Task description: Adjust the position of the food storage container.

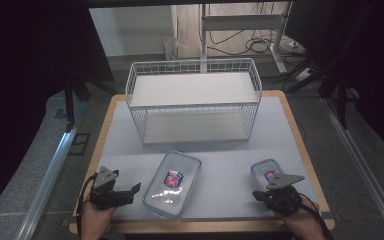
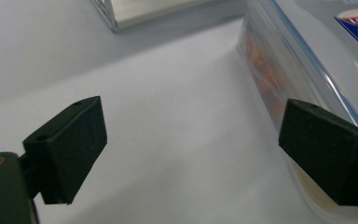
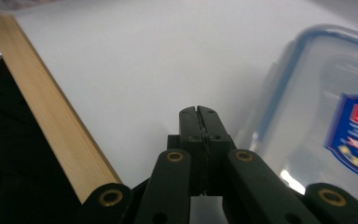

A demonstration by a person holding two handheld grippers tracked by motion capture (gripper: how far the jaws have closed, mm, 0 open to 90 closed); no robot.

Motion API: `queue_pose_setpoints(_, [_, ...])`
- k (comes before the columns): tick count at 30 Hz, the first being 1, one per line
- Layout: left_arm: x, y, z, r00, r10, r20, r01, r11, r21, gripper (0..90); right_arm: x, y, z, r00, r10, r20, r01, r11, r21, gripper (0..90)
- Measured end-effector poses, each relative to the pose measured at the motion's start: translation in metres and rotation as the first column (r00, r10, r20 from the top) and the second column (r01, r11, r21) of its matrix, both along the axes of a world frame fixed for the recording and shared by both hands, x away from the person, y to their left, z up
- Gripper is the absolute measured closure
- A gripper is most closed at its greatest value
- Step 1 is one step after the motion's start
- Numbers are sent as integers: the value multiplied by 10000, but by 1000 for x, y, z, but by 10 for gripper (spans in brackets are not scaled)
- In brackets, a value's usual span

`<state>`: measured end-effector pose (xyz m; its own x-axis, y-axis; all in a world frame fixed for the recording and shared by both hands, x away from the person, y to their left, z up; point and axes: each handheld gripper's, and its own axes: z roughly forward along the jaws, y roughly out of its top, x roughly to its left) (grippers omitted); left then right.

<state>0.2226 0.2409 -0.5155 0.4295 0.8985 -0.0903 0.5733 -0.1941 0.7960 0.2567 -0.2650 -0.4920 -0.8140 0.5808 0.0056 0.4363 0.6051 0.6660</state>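
A person holds a gripper in each hand at the near edge of a white-topped table [image 1: 280, 125]. The work appears to be at the approach stage: nothing is grasped yet.

The left gripper [image 1: 136, 188] has its jaws wide apart and points toward the large clear lidded container [image 1: 173, 183], which lies just beyond its tips. In the left gripper view, the container's side wall [image 2: 279, 79] sits right by one jaw, the other jaw over bare table. The next move likely calls for sliding forward so the jaws straddle the container's rim before closing.

The right gripper [image 3: 199, 112] has its jaws pressed together, holding nothing. The small clear lidded container [image 1: 266, 172] lies just ahead of it and a little to one side, near but apparently not touching.

Farther beyond both grippers stands a white wire basket [image 1: 194, 102], well apart.
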Motion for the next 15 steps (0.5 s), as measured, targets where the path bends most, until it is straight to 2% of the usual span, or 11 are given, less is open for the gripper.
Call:
queue_pose_setpoints(2, [-5, 1, 1, 9999, -51, -106, 47, 9995, -325, 66, -1, 3, 2, 9998, 165, 66, -167, 9996, 230, 892])
queue_pose_setpoints(3, [-5, 1, 1, 9999, -51, -106, 47, 9995, -325, 73, -2, 6, 4, 9997, 235, 76, -237, 9991, 351, 892])
queue_pose_setpoints(4, [-12, 0, 3, 9996, -191, -209, 173, 9966, -809, 95, -2, 9, 6, 9994, 329, 121, -335, 9984, 464, 891])
queue_pose_setpoints(7, [-19, -2, 4, 9992, -320, -224, 300, 9961, -826, 186, 3, 19, 11, 9984, 539, 184, -551, 9960, 704, 885])
queue_pose_setpoints(9, [-35, -4, 6, 9990, -430, -146, 413, 9942, -988, 297, 8, 29, 13, 9968, 761, 224, -777, 9935, 833, 875])
queue_pose_setpoints(11, [-38, -4, 6, 9989, -440, -150, 421, 9932, -1088, 414, 13, 35, 13, 9956, 904, 238, -922, 9918, 888, 874])
queue_pose_setpoints(12, [-46, -4, 5, 9977, -613, -273, 579, 9920, -1123, 525, 21, 47, 14, 9933, 1120, 290, -1144, 9884, 998, 875])
queue_pose_setpoints(15, [-56, -10, 2, 9937, -959, -577, 905, 9918, -902, 679, 31, 61, 15, 9914, 1252, 382, -1286, 9863, 1032, 877])
